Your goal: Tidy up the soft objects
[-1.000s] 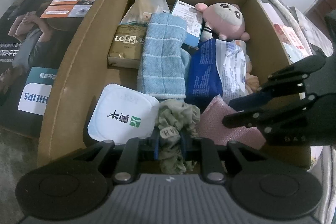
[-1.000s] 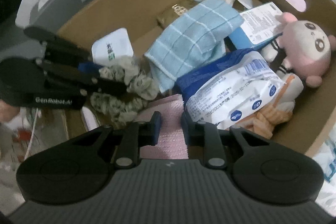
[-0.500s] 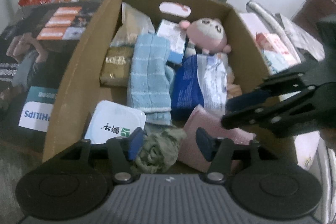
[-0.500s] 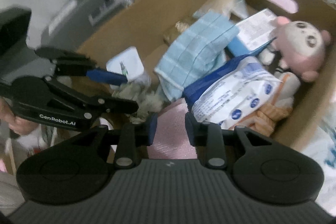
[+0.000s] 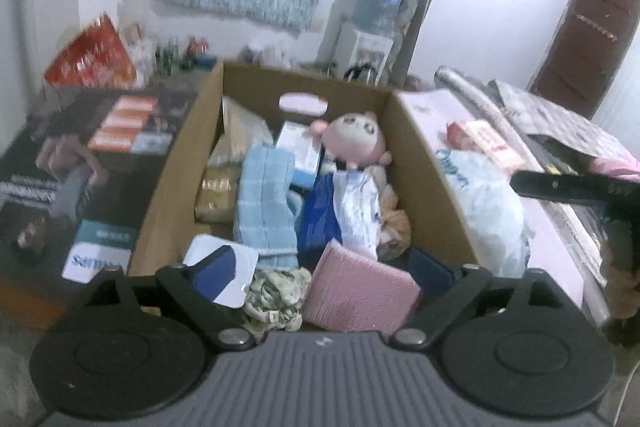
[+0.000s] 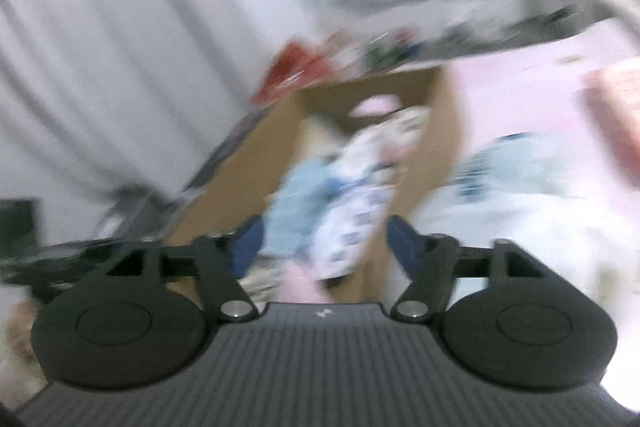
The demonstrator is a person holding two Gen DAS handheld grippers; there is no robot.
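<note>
A: Now, how are the grippers set?

B: The left gripper (image 5: 324, 273) is spread wide with nothing held; its jaws have just been opening, and no pad presses on anything. The right gripper (image 6: 320, 243) is likewise wide and empty, its jaws also just opened, though its view is badly blurred.

A: Where are the soft things found?

B: Inside the cardboard box (image 5: 172, 187). At the near edge a crumpled green scrunchie (image 5: 276, 293) is seen just below and between the left gripper's fingers, with a pink cloth (image 5: 360, 293) touching it on the right. Farther in, a folded blue towel (image 5: 264, 203) is laid with its long axis running from the near wall toward the far one. At the far wall a pink plush toy (image 5: 354, 137) is propped.

A: Which hand is nearer?

B: The left, it is judged; the scrunchie and pink cloth lie directly ahead of it. Only one finger of the right gripper is glimpsed beyond the box's right wall.
</note>
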